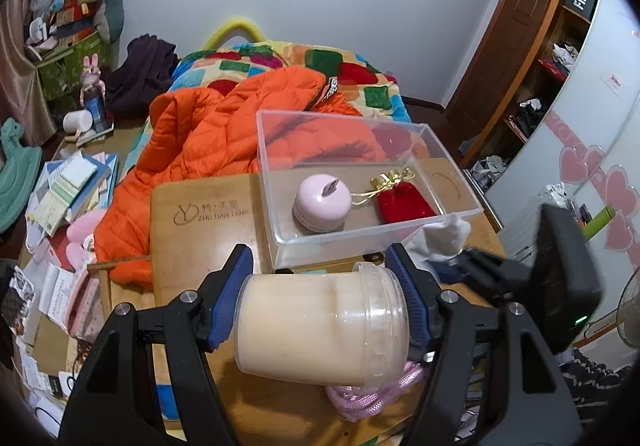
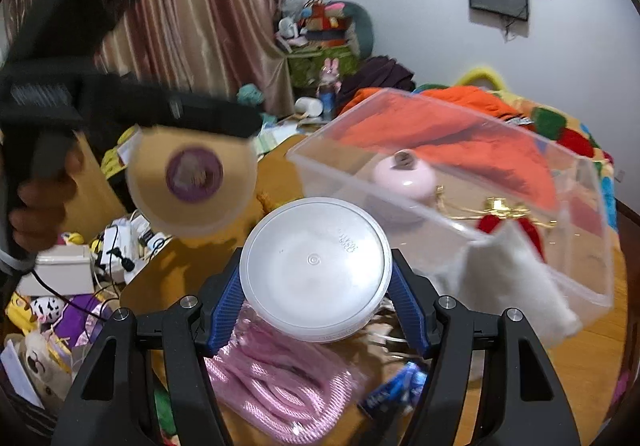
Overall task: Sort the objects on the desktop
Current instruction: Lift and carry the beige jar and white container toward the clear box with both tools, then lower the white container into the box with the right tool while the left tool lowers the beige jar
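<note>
My left gripper is shut on a clear jar of cream-coloured contents, held sideways above the wooden table; the jar has no lid on. My right gripper is shut on a white round lid. In the right wrist view the jar's base shows at upper left under the left gripper. A clear plastic box stands behind, holding a pink round gadget and a red pouch with gold ties; the box also shows in the right wrist view.
A pink cord and a blue wrapper lie on the table under the grippers. White tissue lies by the box's near corner. An orange jacket and patterned quilt lie behind. Books and clutter fill the left side.
</note>
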Demonstrator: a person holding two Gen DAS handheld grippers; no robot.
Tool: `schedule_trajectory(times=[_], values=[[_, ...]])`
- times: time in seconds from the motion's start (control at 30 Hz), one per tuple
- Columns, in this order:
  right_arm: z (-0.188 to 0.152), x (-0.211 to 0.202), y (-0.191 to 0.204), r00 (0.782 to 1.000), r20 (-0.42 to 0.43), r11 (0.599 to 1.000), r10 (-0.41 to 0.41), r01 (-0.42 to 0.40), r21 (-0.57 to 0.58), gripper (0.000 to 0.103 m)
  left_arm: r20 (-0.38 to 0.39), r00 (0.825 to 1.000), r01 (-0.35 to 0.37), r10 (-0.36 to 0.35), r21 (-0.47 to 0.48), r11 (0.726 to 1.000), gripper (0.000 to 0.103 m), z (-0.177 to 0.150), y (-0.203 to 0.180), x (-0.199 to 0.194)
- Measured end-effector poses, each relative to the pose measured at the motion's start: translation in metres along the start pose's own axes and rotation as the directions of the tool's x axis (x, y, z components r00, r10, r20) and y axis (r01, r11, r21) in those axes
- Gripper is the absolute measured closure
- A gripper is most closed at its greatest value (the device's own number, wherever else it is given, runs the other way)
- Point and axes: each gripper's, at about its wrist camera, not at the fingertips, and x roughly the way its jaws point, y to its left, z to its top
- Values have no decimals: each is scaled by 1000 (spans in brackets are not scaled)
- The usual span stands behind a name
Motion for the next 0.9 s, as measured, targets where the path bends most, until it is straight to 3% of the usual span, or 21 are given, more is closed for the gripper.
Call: schedule_trajectory(times=[0.27, 0.5, 0.9], values=[[0, 21, 13, 996, -88, 999, 2, -7, -53, 41, 14, 999, 31, -31, 9, 999, 35, 14, -5, -13], [1, 27, 7, 991, -130, 999, 38, -40, -17, 41, 50, 998, 49, -50, 22, 999, 35, 30, -13, -29], [5, -16, 8, 1000, -31, 998, -6, 4, -57, 41, 56, 998, 22, -24, 31, 999, 35, 40, -15, -18]])
